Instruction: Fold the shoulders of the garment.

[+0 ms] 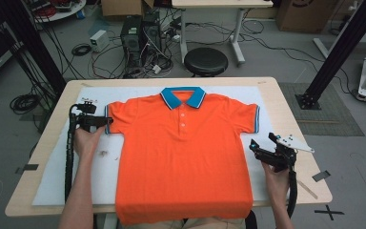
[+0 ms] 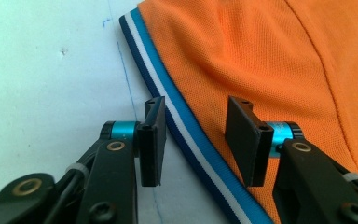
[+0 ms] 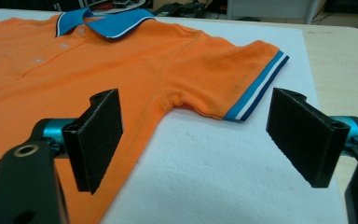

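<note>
At the striped sleeve cuff [image 2: 177, 121], the left gripper [image 2: 196, 140] stands with jaws spread, straddling the hem without pinching it. The right gripper [image 3: 193, 140] — jaws also spread, holding nothing — hovers over the white pad [image 3: 223, 158] just short of the other sleeve [image 3: 233, 79]. The orange polo shirt [image 1: 183, 152] lies flat, front up, on the table [image 1: 286, 119], its bottom edge draping over the near side. Judged soft, light and limp — best taken at the doubled cuff bands. No containers are present.
</note>
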